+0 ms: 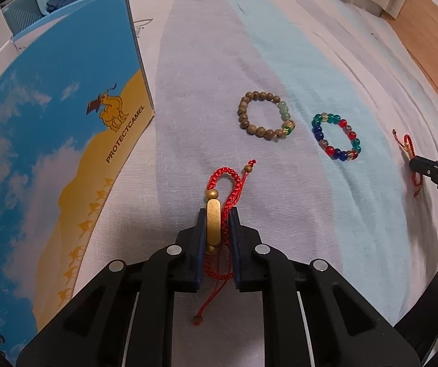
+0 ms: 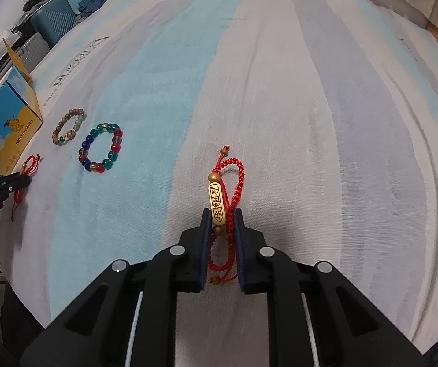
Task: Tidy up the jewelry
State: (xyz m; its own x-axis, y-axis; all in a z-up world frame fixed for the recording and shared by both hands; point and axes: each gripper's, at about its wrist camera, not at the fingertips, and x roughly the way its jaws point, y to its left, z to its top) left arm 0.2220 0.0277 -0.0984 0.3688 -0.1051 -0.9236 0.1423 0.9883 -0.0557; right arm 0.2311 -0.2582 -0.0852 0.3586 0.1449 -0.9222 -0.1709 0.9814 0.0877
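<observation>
Both grippers are pinched on red cords lying on the striped sheet (image 1: 280, 46): the left gripper (image 1: 217, 214) is clamped on a red cord (image 1: 219, 180) just beside the box (image 1: 66, 122), and the right gripper (image 2: 222, 214) is clamped on a second cord (image 2: 228, 168) well away from the box. Lift straight and slowly, I'd say — loose tails may snag the fabric. Between them lie the wooden beads (image 1: 265, 116), nearer the box, then the glass beads (image 1: 336, 137). Only the right view shows the plaque's (image 2: 218, 203) engraved characters — the left shows its own plaque edge-on.
</observation>
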